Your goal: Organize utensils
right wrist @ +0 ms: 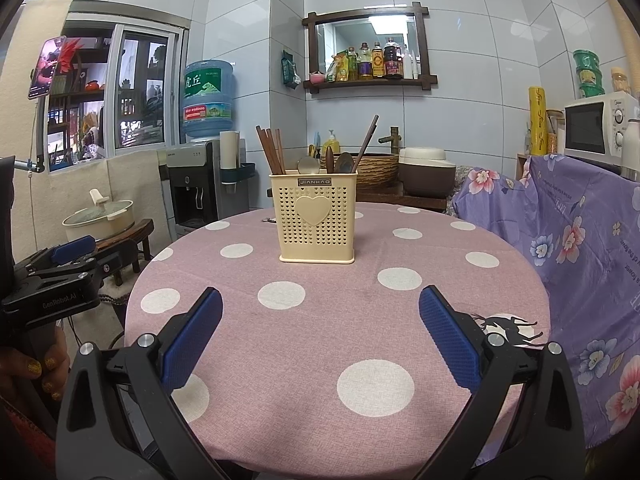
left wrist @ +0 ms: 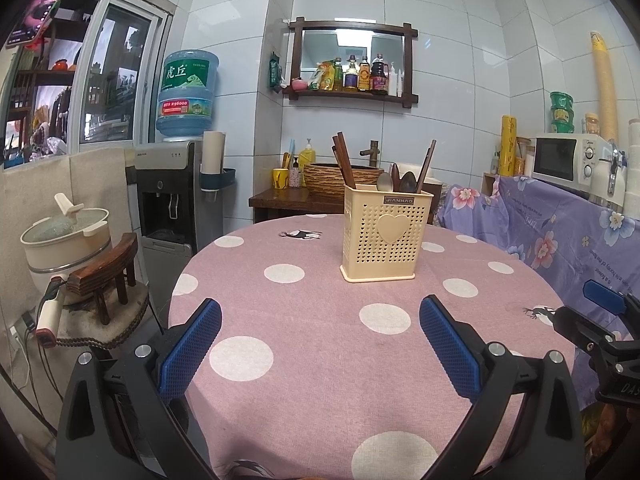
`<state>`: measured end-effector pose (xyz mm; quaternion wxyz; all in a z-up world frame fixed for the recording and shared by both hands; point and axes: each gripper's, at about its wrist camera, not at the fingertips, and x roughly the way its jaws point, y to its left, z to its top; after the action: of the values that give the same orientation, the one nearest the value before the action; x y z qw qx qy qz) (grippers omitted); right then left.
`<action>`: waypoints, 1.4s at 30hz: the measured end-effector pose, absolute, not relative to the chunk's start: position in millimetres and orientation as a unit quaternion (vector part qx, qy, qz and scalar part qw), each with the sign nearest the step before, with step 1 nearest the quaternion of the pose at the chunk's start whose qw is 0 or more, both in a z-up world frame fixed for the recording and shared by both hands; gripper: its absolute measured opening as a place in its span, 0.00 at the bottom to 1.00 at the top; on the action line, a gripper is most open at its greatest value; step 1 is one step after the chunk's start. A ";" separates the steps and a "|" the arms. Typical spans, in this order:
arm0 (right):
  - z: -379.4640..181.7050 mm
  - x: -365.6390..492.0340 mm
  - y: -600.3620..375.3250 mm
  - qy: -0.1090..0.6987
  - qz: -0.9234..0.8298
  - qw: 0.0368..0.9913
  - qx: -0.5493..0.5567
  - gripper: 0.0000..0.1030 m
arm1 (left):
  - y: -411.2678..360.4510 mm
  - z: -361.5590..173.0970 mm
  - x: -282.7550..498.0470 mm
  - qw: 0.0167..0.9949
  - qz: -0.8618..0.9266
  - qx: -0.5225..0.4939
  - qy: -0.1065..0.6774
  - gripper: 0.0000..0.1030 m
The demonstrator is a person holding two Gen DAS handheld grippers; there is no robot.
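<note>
Left wrist view: left hand-held gripper (left wrist: 320,320) spread wide, empty, low over the near bench (left wrist: 312,360) with its pink dotted cloth. Right wrist view: right hand-held gripper (right wrist: 320,316) likewise parted, nothing between its pads. Farther back, mid-bench, cream utensil holder (left wrist: 385,234) upright, well apart from both; chopsticks (left wrist: 343,159) in its left part, spoons (left wrist: 396,180) at right.

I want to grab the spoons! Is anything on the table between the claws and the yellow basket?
Nothing visible is. Only bare dotted tablecloth lies between the open right claw and the utensil basket, and likewise before the open left claw.
</note>
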<state>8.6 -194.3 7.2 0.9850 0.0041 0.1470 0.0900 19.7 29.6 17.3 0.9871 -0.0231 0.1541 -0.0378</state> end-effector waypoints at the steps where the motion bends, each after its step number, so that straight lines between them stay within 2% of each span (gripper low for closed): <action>1: 7.1 8.4 -194.2 0.147 0.090 0.985 0.004 0.94 | 30.1 17.2 20.1 0.987 -0.037 -0.024 0.155 0.95; 42: 7.7 10.1 -195.6 0.151 0.091 0.984 0.005 0.94 | 31.0 11.9 25.1 0.985 -0.026 -0.018 0.167 0.95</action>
<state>10.1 -195.6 7.7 0.9842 0.0045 0.1513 0.0913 25.1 31.0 11.9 0.9854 -0.0183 0.1673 -0.0262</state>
